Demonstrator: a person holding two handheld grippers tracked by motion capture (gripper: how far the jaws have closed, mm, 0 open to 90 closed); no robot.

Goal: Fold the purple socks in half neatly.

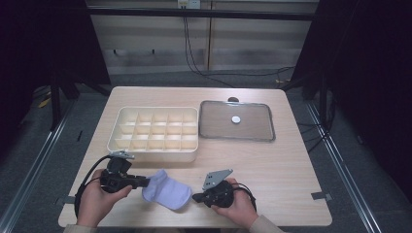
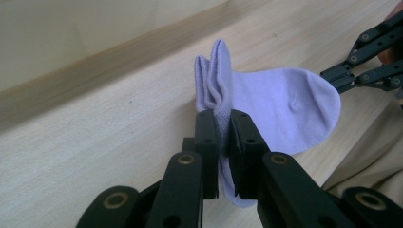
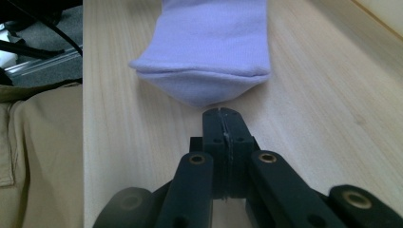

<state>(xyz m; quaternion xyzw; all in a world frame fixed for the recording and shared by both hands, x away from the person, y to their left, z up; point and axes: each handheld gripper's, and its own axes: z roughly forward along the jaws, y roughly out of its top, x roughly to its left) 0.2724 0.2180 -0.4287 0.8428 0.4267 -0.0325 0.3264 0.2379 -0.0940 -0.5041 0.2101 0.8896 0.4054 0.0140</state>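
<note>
While your left tongs are clamped on the cuff end of the lilac sock, the job looks barely begun — the sock lies on the near part of the surface, between your two hands, in front of the divided organiser box. From the left gripper view the cuff is bunched and pinched upright between the jaws, while the toe end spreads flat toward your other hand.

Your right tongs are pressed together with nothing between them, their tips just short of the sock's rounded toe end and not touching it. So one end is secured and the other is not; I judge that folding or rolling, then placing into a compartment, is all left to do. Every compartment you can see in the box appears empty.

Some things are hard to settle. From above, the far walls of the box hide part of each cell's floor. Beside the box sits a clear lid with a small white disc on it — whether that disc is a knob or a loose item I cannot tell. The underside of the sock, and how much fabric the left jaws have taken, is out of sight.
</note>
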